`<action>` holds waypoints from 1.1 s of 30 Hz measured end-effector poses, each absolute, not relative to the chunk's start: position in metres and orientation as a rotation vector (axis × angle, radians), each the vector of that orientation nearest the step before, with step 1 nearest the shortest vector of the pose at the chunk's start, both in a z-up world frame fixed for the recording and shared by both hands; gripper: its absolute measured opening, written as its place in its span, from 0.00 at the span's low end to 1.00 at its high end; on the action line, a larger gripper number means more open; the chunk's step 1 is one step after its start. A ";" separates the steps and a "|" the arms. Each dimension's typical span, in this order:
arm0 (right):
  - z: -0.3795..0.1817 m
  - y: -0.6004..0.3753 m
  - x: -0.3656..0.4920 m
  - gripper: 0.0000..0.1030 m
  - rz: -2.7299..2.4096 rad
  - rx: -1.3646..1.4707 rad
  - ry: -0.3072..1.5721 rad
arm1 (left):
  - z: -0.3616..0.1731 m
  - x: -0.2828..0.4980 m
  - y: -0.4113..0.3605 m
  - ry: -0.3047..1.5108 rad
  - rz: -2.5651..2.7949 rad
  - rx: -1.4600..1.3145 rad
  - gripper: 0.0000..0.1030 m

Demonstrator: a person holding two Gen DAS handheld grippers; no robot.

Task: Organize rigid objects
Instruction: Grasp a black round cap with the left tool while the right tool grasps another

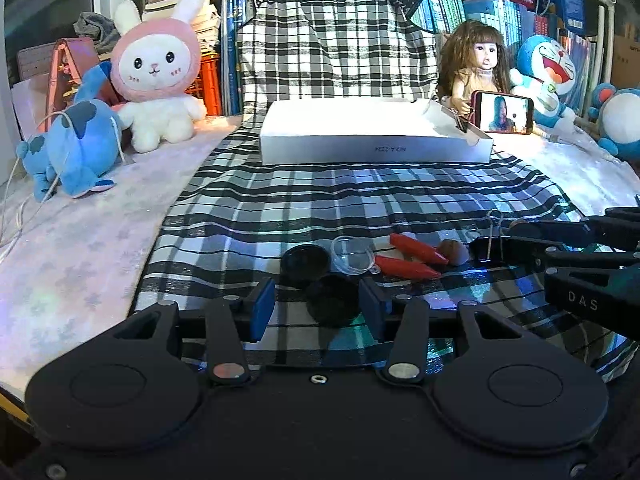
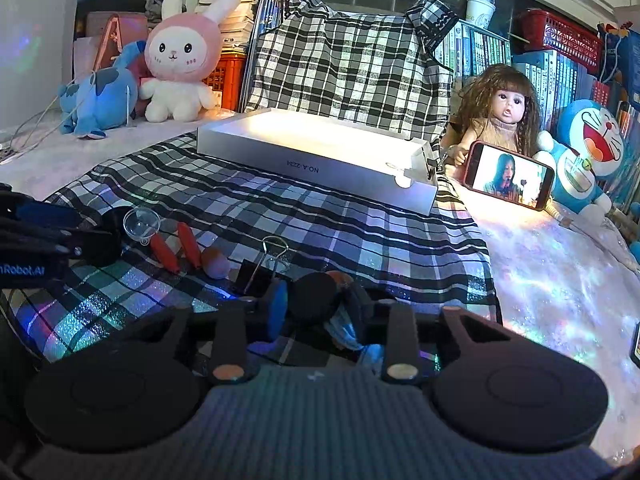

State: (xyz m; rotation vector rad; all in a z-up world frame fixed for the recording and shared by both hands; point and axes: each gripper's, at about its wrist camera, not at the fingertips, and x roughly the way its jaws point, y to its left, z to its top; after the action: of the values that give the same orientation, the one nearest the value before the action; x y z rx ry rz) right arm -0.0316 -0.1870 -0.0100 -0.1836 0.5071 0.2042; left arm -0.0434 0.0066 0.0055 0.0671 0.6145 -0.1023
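Observation:
Small rigid objects lie on the plaid cloth (image 1: 320, 204): two black round lids (image 1: 305, 265), a clear funnel (image 1: 354, 257), two red pegs (image 1: 416, 252), a brown nut-like piece (image 1: 454, 251) and a black binder clip (image 1: 486, 250). My left gripper (image 1: 318, 306) is open around the nearer black lid (image 1: 332, 300). My right gripper (image 2: 318, 304) has its fingers against a black round piece (image 2: 314, 294). A white open box (image 1: 376, 132) sits farther back; it also shows in the right wrist view (image 2: 316, 152).
A pink rabbit plush (image 1: 158, 68) and blue plush (image 1: 76, 148) sit at left. A doll (image 1: 482, 64), a phone (image 1: 504, 112) and a Doraemon plush (image 1: 548, 72) sit at right. Books and crates line the back.

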 end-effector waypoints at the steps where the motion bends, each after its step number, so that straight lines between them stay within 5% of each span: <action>1: -0.010 -0.187 -0.031 0.31 0.204 -0.180 0.511 | 0.004 -0.042 0.006 0.620 -0.109 0.069 0.44; 9: -0.006 -0.191 -0.036 0.29 0.217 -0.175 0.505 | 0.000 -0.047 -0.001 0.625 -0.129 0.090 0.47; 18: -0.007 -0.186 -0.040 0.43 0.227 -0.233 0.486 | -0.002 -0.045 -0.002 0.620 -0.135 0.094 0.47; 24: -0.012 -0.178 -0.039 0.49 0.225 -0.282 0.477 | -0.003 -0.043 -0.003 0.614 -0.145 0.081 0.30; 28: -0.014 -0.174 -0.037 0.55 0.240 -0.313 0.472 | -0.001 -0.041 -0.004 0.616 -0.159 0.072 0.30; 33: -0.015 -0.171 -0.036 0.51 0.261 -0.316 0.466 | 0.000 -0.041 -0.005 0.615 -0.168 0.062 0.30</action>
State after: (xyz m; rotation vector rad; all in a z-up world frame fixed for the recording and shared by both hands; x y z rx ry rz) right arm -0.0362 -0.1706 -0.0146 -0.3160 0.4656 0.2612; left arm -0.0409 -0.0049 0.0004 0.0615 0.6153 -0.1679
